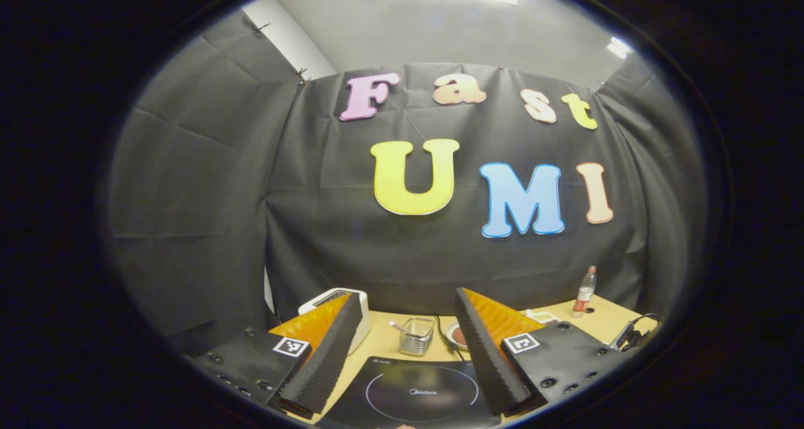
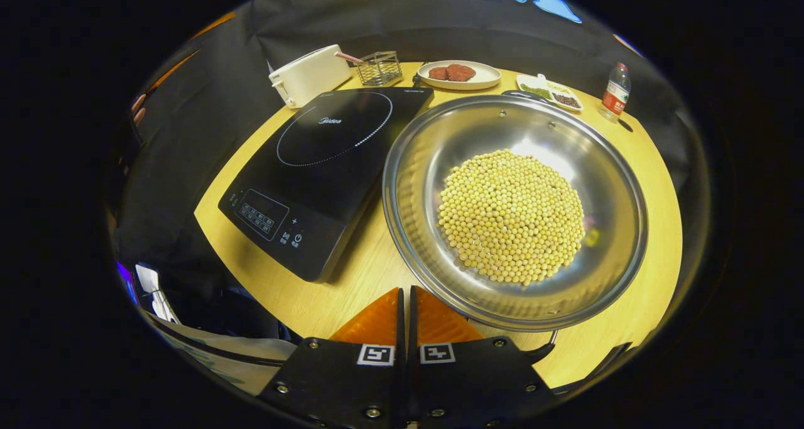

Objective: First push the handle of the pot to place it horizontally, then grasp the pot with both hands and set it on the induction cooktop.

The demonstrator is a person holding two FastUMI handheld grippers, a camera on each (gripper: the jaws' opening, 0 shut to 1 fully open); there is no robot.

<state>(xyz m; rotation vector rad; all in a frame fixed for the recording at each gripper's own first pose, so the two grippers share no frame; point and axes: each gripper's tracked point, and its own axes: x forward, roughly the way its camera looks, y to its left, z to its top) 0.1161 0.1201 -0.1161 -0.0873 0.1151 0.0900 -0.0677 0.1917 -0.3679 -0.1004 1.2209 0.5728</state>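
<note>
bare induction cooktop [image 2: 333, 159], pot [image 2: 515, 209] just beside, toaster [image 2: 309, 75] behind

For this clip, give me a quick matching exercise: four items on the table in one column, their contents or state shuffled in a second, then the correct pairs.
Column one:
1. pot
2. induction cooktop
3. white plate
4. right tool

Column two:
A. fingers closed together, holding nothing
B. holds a heap of pale yellow beans
C. bare black top, nothing standing on it
D. carries two reddish-brown patties

Pairs: 1-B, 2-C, 3-D, 4-A
</note>
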